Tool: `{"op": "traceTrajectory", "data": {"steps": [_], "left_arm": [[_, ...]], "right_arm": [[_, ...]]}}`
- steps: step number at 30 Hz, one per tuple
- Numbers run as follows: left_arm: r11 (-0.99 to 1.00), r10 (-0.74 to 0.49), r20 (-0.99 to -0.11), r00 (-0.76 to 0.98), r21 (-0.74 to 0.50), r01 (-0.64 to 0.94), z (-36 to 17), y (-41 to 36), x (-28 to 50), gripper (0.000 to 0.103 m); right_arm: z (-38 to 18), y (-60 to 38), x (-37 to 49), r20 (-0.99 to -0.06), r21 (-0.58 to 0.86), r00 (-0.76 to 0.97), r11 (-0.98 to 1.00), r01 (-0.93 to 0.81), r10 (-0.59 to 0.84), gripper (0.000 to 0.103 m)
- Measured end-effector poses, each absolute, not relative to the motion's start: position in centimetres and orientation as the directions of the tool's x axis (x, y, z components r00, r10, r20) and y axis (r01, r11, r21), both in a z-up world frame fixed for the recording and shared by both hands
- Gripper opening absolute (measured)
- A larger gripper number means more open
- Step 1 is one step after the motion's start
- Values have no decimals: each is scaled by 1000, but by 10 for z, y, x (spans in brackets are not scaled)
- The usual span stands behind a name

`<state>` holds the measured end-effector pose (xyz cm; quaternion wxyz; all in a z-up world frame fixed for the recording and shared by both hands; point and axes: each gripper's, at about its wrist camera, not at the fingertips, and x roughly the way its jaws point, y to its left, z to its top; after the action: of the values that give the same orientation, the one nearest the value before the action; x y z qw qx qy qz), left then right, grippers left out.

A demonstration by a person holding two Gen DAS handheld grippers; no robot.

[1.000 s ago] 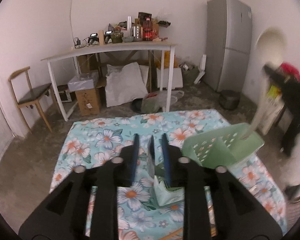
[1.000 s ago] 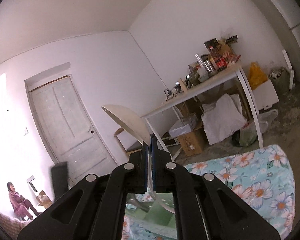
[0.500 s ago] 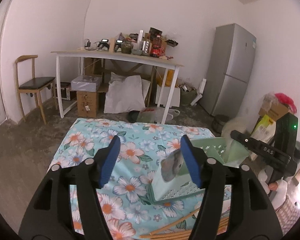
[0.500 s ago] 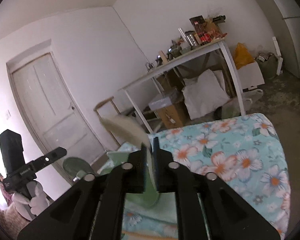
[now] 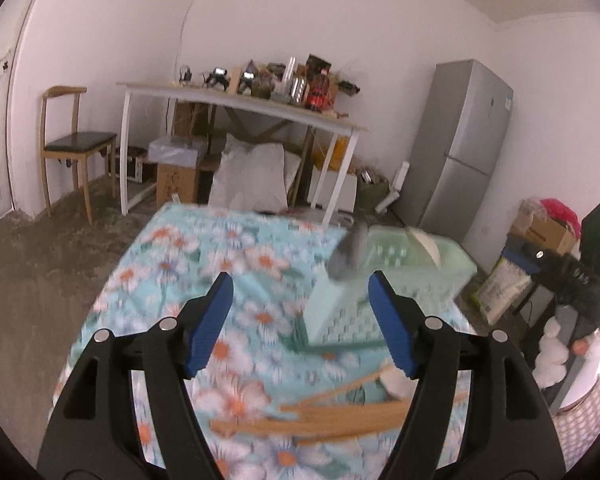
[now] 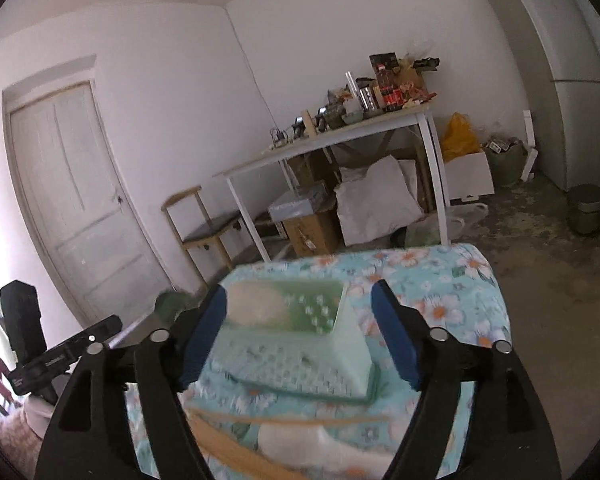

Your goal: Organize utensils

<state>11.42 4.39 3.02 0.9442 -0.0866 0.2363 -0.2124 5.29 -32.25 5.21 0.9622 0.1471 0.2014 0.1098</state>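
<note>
Both tools stand wide and hold nothing: the left gripper (image 5: 300,300) hangs above the floral tablecloth (image 5: 204,264) with its blue pads (image 5: 210,322) far apart, and the right gripper (image 6: 298,316) is spread just as wide over the same cloth; the pale green perforated basket (image 6: 300,356) sits toward the table's far right part in the left wrist view, short of the far edge, and in the right wrist view it lies straight ahead between the open fingers; inside it a cream-coloured spoon bowl (image 6: 254,308) rests at the left end in the right view, and a grey spoon (image 5: 350,254) stands up at the basket's near left corner in the left view, blurred; a bundle of wooden chopsticks (image 5: 332,410) lies on the cloth near the table's near edge, just before the basket; a white spoon-like piece (image 6: 320,446) lies beside the chopsticks, its shape too smeared to name with certainty.
</note>
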Motion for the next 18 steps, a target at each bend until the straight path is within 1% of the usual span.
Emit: {"op": "traceTrajectory", "data": {"steps": [3, 5, 9, 15, 18], "left_arm": [[885, -462, -437, 771, -283, 370, 17, 47, 106, 67], [876, -479, -453, 752, -307, 373, 7, 48, 101, 67], [856, -512, -465, 722, -348, 383, -6, 46, 98, 67], [813, -580, -492, 649, -390, 432, -20, 23, 92, 67], [790, -613, -505, 608, -396, 467, -25, 9, 90, 66]], "right_arm": [[48, -311, 34, -399, 285, 887, 951, -122, 233, 83], [42, -302, 22, -436, 259, 878, 962, -88, 198, 85], [22, -286, 0, -502, 242, 845, 968, -65, 183, 87], [-21, -267, -26, -616, 246, 764, 968, -47, 194, 87], [-40, -268, -30, -643, 291, 732, 956, -37, 224, 87]]}}
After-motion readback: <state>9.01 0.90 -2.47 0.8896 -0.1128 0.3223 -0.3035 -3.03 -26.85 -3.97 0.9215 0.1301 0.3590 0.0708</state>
